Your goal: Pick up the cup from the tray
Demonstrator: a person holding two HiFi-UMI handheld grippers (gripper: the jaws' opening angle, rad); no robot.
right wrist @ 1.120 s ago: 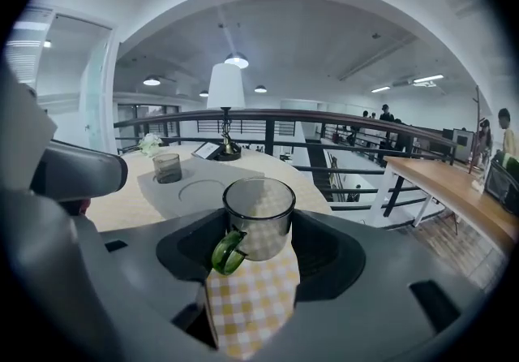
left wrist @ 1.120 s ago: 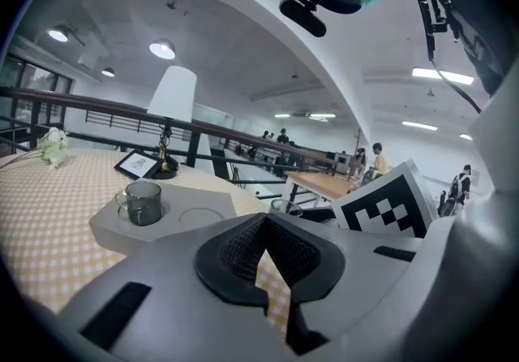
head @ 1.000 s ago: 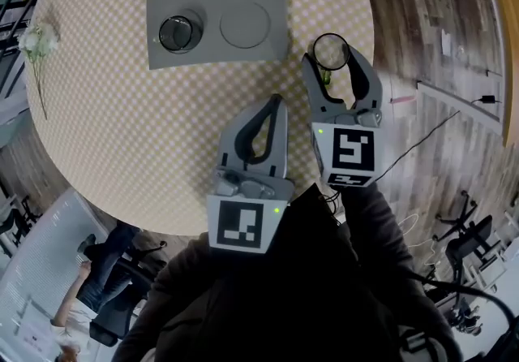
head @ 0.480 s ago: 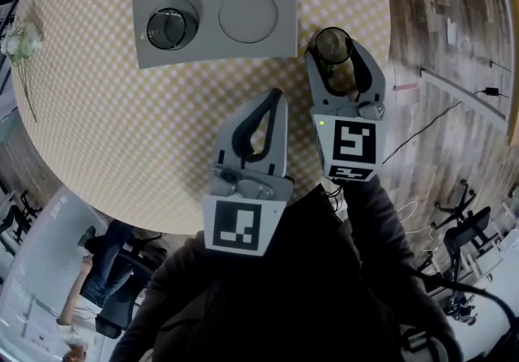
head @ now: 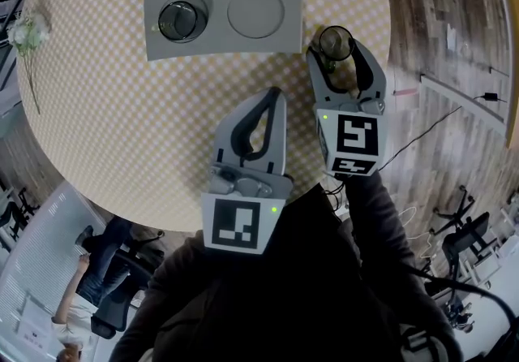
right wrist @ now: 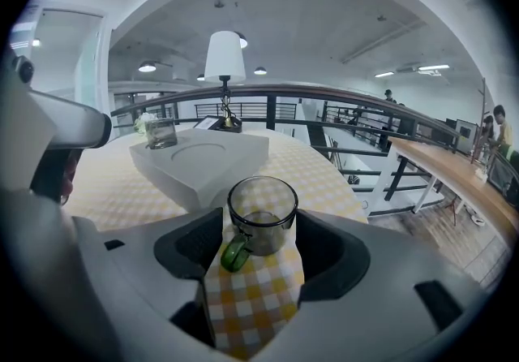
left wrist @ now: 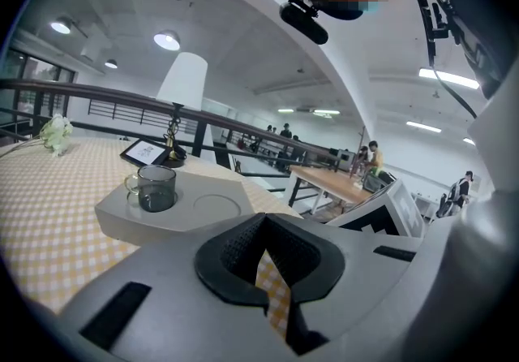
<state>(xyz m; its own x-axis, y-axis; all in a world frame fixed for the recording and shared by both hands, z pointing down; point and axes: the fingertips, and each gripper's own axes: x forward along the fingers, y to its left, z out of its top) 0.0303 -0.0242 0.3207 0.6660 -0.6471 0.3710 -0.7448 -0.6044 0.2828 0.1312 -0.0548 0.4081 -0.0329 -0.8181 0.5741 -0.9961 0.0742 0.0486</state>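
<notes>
cup [right wrist: 261, 218] clamped between jaws of right gripper [head: 335, 50]; we hold it upright, squeeze even. left gripper [head: 274, 101] closed, empty, alongside.

Bright ceiling lamps [left wrist: 167, 40] light sharp, fisheye-bent views; far edges perhaps soft.

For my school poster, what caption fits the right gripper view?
Right gripper shut on a green-handled glass cup over the checked tablecloth, with the grey tray behind.

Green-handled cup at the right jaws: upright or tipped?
Upright. The green-handled cup sits rim up, open mouth on top, handle to one side, between the jaws of the right gripper.
</notes>
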